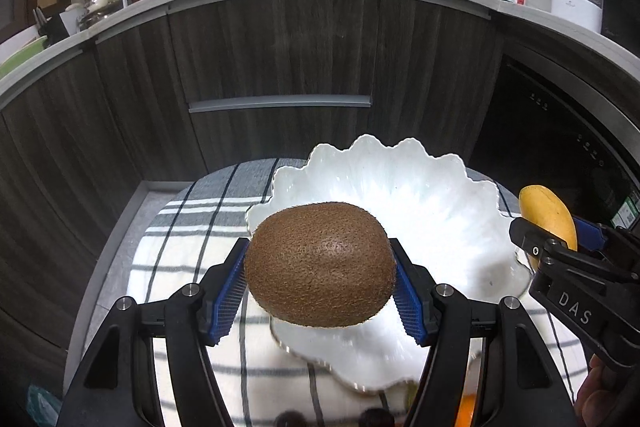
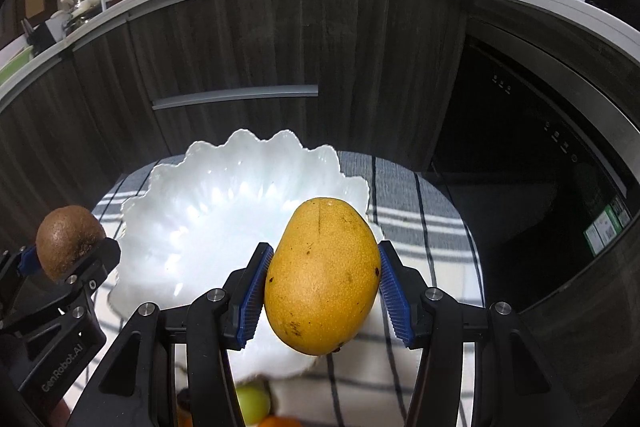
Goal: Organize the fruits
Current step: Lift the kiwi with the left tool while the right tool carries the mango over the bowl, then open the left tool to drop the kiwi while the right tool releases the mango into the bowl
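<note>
left gripper (image 1: 320, 281): centre-low in the left wrist view, we have it clamped on the kiwi (image 1: 319, 264); blue pads (image 1: 229, 293) press both ends, fruit lying crosswise so the long axis spans the gap, a firm hold.
kiwi place: lifted, over the near-left rim of the white scalloped bowl (image 1: 400, 187); in the right wrist view it shows at the left edge (image 2: 69, 239), beside the bowl's left rim, not in it.
bowl: middle of both views, on the checked cloth (image 1: 192, 227); nothing inside that we can see, so we read it as the target for both fruits.
right gripper (image 2: 322, 285): centre-low in the right wrist view, closed on the mango (image 2: 323, 275); mango held upright, pads on its two flanks across the narrow width, which fits the jaw span.
mango place: lifted, over the bowl's near-right rim; at the right edge of the left wrist view (image 1: 548, 215).
loose fruit: bottom edge of the right wrist view, a green fruit (image 2: 253, 403) and something orange (image 2: 280, 421), blurred, low under the gripper; probably still to sort.
step, our guess: both fruits carried to the bowl, release not yet done.
risk: two grippers converging on one bowl, may bump.
</note>
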A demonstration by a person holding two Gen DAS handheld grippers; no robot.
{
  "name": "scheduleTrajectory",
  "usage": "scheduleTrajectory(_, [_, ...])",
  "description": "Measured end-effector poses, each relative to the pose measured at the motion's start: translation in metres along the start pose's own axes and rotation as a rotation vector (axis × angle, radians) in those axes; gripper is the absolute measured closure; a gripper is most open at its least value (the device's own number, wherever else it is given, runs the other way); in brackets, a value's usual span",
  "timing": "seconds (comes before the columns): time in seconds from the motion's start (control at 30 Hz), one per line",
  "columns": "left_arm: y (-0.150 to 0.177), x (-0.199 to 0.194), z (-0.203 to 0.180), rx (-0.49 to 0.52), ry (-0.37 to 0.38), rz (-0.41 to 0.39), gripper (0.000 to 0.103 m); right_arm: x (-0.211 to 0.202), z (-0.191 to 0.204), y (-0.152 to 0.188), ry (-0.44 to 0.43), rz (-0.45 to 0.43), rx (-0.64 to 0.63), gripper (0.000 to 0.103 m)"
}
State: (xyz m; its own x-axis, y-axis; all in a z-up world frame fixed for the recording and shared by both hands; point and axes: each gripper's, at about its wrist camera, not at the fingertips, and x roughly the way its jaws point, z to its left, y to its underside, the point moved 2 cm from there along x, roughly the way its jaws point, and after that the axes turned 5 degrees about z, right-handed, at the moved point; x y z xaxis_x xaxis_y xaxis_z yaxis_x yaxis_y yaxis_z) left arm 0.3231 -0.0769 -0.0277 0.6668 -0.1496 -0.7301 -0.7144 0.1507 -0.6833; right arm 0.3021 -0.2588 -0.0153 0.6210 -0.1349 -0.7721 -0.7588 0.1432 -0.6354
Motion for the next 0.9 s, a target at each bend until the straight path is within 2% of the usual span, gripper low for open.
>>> scheduleTrajectory(0.43, [-0.013,0.056,0.0,-0.011,0.0,0.073,0.038,0.059,-0.001,-0.015,-0.003,0.08,0.02,0.05])
scheduleTrajectory(0.9, [-0.011,0.08,0.004,-0.027,-0.019,0.154,0.037,0.095,-0.003,-0.019,0.002,0.172,0.038,0.049])
